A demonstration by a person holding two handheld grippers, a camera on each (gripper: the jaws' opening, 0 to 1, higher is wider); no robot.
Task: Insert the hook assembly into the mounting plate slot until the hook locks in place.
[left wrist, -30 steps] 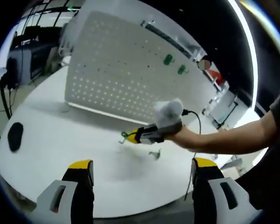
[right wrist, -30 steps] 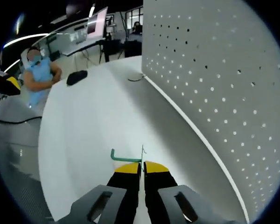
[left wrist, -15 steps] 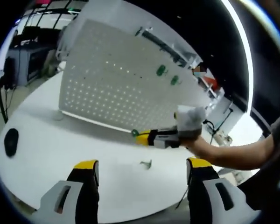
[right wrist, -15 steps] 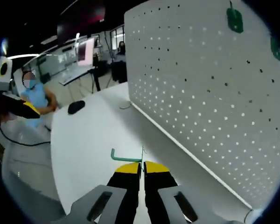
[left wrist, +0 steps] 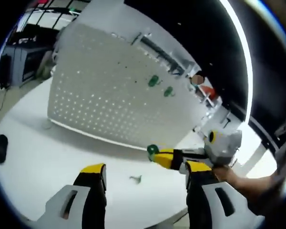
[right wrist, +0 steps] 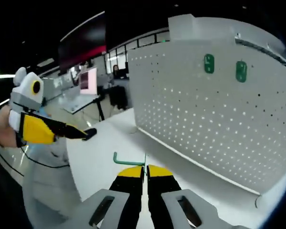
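White desk (left wrist: 47, 157) carries upright pegboard (right wrist: 205, 124) with two green hooks (right wrist: 209, 63). Right claw (right wrist: 146, 172) clenched on green hook (right wrist: 126, 161), raised above desk, pointing at pegboard. Left claw (left wrist: 145, 174) released, hovering over near edge.
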